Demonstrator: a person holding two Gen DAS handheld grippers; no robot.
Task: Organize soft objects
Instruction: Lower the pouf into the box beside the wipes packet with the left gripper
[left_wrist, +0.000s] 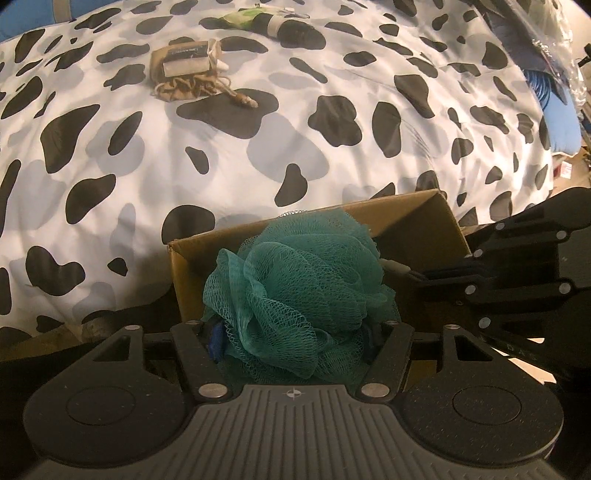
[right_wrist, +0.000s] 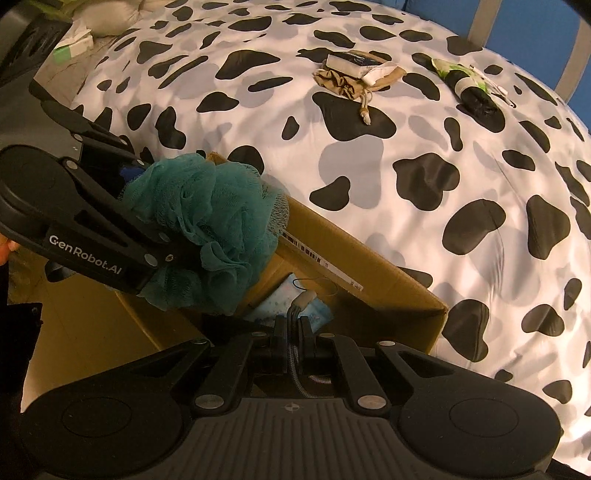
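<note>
My left gripper (left_wrist: 295, 325) is shut on a teal mesh bath sponge (left_wrist: 299, 291) and holds it over the open cardboard box (left_wrist: 424, 210). The same sponge (right_wrist: 207, 229) shows in the right wrist view, held over the box (right_wrist: 373, 266) by the left gripper (right_wrist: 173, 236). My right gripper (right_wrist: 293, 325) is shut on a grey braided cord with a beige tip (right_wrist: 302, 300), above the box; it enters the left wrist view from the right (left_wrist: 413, 273). A light blue soft item (right_wrist: 295, 295) lies inside the box.
The box sits on a cow-print duvet (left_wrist: 229, 158). Far on the duvet lie a tan drawstring pouch bundle (left_wrist: 188, 74), also in the right wrist view (right_wrist: 354, 74), and a green-and-black rolled item (left_wrist: 277, 22), also in the right wrist view (right_wrist: 465, 85). A blue pillow (left_wrist: 565, 122) lies at the right edge.
</note>
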